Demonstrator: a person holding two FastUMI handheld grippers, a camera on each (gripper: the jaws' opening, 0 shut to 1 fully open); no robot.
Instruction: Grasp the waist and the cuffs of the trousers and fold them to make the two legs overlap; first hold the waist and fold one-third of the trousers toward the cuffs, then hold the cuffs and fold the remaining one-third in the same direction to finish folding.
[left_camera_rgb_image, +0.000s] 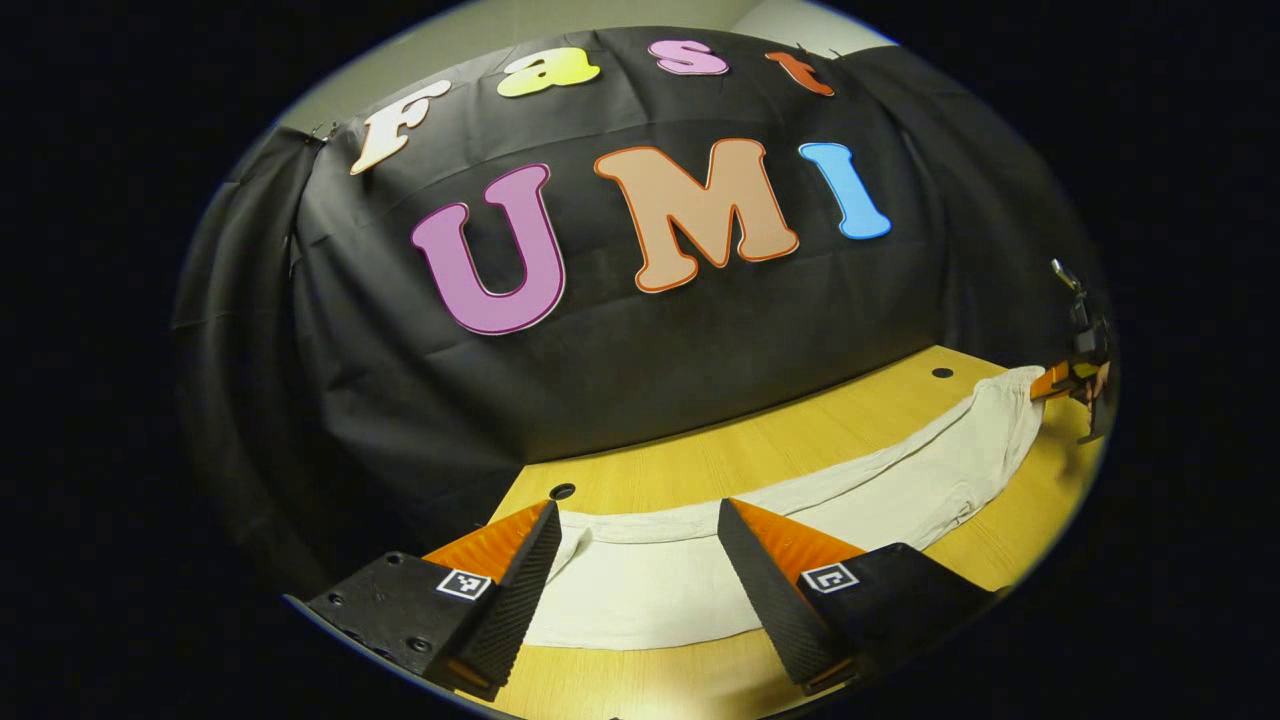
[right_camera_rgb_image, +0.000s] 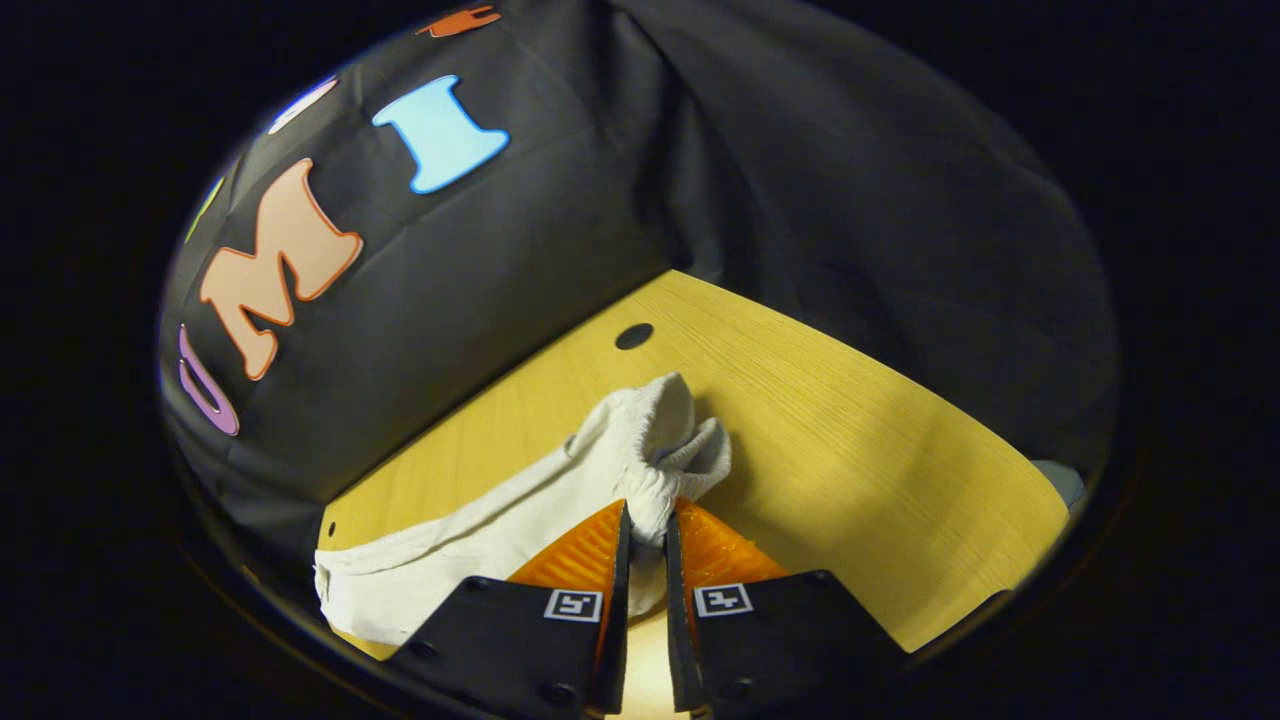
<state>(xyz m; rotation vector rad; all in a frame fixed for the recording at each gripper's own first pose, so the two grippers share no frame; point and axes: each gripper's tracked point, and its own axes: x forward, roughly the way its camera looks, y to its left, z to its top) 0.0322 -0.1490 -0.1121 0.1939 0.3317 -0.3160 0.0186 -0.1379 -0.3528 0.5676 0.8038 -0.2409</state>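
Cream trousers (left_camera_rgb_image: 880, 480) lie stretched in a long band across the yellow wooden table (left_camera_rgb_image: 760, 440). My left gripper (left_camera_rgb_image: 637, 510) is open, its fingers spread wide over the near end of the cloth, and I cannot tell whether they touch it. The right gripper (left_camera_rgb_image: 1065, 380) shows far off at the other end, holding it. In the right gripper view, my right gripper (right_camera_rgb_image: 648, 510) is shut on a bunched, ribbed end of the trousers (right_camera_rgb_image: 480, 540), which puffs up beyond the fingertips and trails away to the left.
The black cloth wall stands close behind the table along its far edge. Small dark holes (left_camera_rgb_image: 562, 491) (right_camera_rgb_image: 634, 336) sit in the tabletop near that edge. Bare table (right_camera_rgb_image: 850, 450) spreads to the right of the bunched end.
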